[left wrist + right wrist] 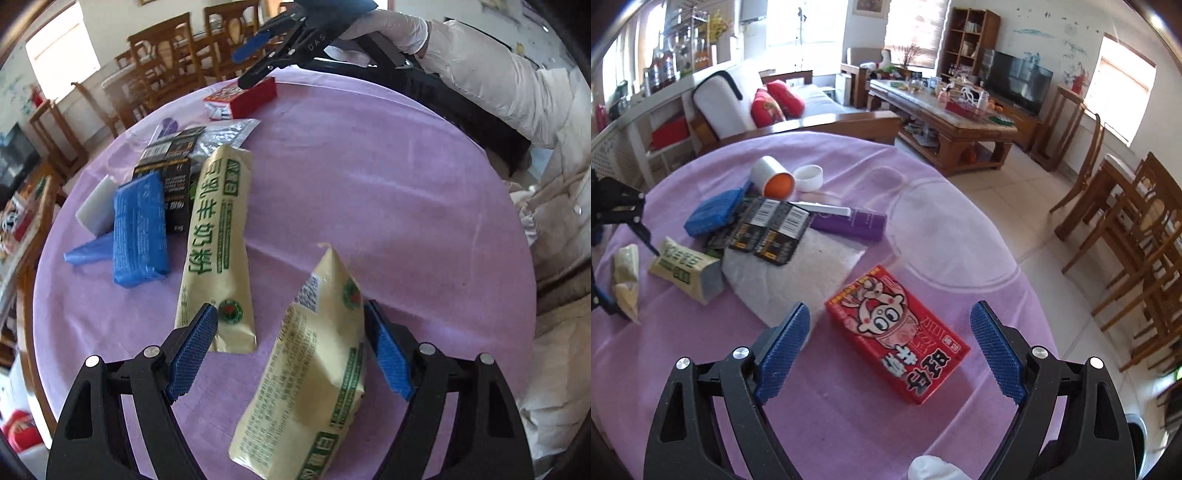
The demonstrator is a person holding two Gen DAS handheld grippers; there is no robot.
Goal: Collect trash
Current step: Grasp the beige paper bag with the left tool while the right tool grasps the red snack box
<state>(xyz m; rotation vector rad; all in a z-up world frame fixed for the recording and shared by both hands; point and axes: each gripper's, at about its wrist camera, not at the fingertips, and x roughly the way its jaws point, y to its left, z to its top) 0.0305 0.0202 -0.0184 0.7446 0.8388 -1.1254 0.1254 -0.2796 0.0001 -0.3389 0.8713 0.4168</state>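
In the left wrist view a cream and green milk pouch (314, 369) lies on the purple tablecloth between the fingers of my left gripper (291, 350), which is open; the right pad is close to the pouch's edge and the left pad is well apart. A second, similar pouch (218, 251) lies just left of it. In the right wrist view a red cartoon-printed box (897, 332) lies flat between the spread fingers of my right gripper (892, 349), which is open and not touching it. The same red box (255, 96) shows at the table's far side.
A blue packet (140, 229), black boxes (772, 232), a purple box (849, 221), white paper (798, 273), a tipped white cup (774, 177) and a lid (809, 177) litter the round table (369, 184). Wooden chairs (1137, 236) stand past its edge. A person's white sleeve (498, 81) reaches in.
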